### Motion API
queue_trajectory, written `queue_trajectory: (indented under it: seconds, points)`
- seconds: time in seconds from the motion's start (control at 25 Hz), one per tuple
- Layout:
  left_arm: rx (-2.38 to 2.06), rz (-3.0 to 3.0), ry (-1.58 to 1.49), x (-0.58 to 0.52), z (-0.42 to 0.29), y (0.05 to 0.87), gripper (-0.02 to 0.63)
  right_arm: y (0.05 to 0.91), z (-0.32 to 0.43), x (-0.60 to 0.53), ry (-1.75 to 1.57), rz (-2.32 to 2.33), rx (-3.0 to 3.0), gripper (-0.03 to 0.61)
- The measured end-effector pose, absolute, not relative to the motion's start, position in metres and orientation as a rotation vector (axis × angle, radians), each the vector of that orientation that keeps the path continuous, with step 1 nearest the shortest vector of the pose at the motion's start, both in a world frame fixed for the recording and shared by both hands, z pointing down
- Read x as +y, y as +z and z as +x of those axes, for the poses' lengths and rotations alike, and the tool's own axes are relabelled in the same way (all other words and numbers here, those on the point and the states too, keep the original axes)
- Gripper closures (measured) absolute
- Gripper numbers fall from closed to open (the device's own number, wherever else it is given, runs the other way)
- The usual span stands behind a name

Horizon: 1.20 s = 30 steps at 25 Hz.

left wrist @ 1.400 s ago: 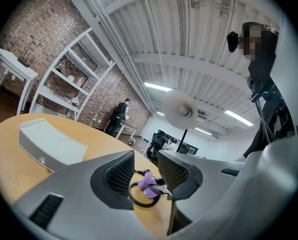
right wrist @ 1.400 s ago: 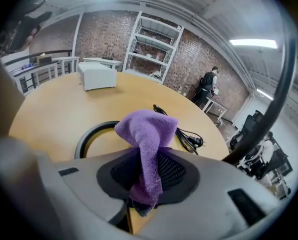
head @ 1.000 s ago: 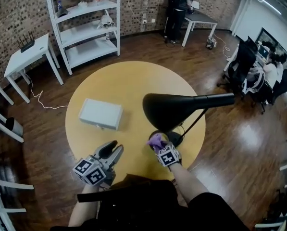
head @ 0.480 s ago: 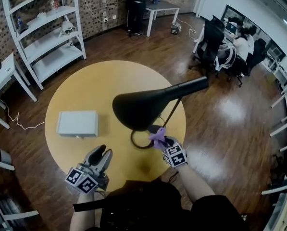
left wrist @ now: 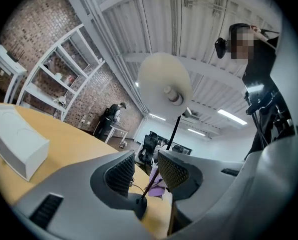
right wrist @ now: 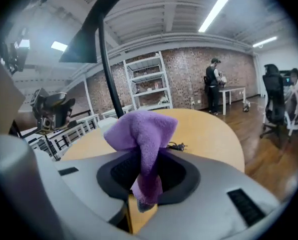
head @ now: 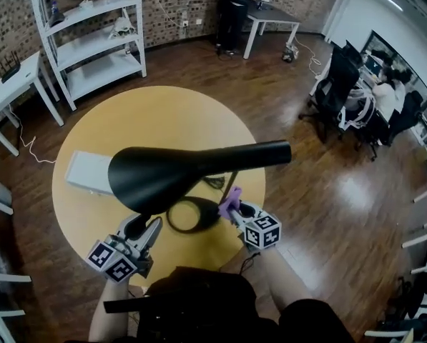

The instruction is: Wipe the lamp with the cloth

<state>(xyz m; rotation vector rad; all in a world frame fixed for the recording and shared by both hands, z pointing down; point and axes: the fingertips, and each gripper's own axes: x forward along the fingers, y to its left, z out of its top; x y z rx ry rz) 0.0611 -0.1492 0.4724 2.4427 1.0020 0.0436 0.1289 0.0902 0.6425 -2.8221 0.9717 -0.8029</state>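
Purple and limp, the cloth (right wrist: pixel 141 134) sits pinched in the right gripper (head: pixel 236 208) beside the lamp (head: pixel 163 176) at the table's (head: pixel 120 113) near edge; top-heavy, it probably wants steadying at the stem (left wrist: pixel 175 129) by the narrowly parted, empty left gripper (head: pixel 139 226).

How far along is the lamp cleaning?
Done: the purple cloth is clamped in the right gripper. In hand: it is held up beside the black lamp, not visibly touching it. The left gripper is open and empty. Left: the wiping itself.
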Motion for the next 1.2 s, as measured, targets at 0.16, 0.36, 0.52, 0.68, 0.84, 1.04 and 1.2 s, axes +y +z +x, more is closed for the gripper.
queue_trajectory:
  seconds: [0.16, 0.36, 0.52, 0.68, 0.84, 1.04, 1.2]
  points:
    - [0.818, 2.473, 0.02, -0.129, 0.051, 0.471, 0.482, 0.686, 0.137, 0.091, -0.949, -2.696, 1.096, 0.486]
    - [0.687, 2.527, 0.067, -0.133, 0.031, 0.485, 0.482, 0.709, 0.157, 0.087, -1.055, -2.778, 1.184, 0.486]
    - [0.63, 2.553, 0.072, -0.149, 0.021, 0.489, 0.482, 0.732, 0.16, 0.083, -1.189, -2.977, 1.103, 0.486]
    - [0.677, 2.55, 0.132, -0.153, 0.023, 0.5, 0.48, 0.732, 0.154, 0.076, -1.345, -2.941, 1.02, 0.486]
    - [0.775, 2.501, 0.168, -0.151, 0.029, 0.512, 0.48, 0.716, 0.11, 0.079, -1.474, -2.784, 1.134, 0.486]
    - [0.902, 2.457, 0.196, -0.16, 0.032, 0.511, 0.48, 0.693, 0.077, 0.079, -1.475, -2.81, 1.161, 0.487]
    - [0.984, 2.42, 0.195, -0.174, 0.032, 0.508, 0.48, 0.626, 0.086, 0.066, -1.111, -2.878, 1.09, 0.488]
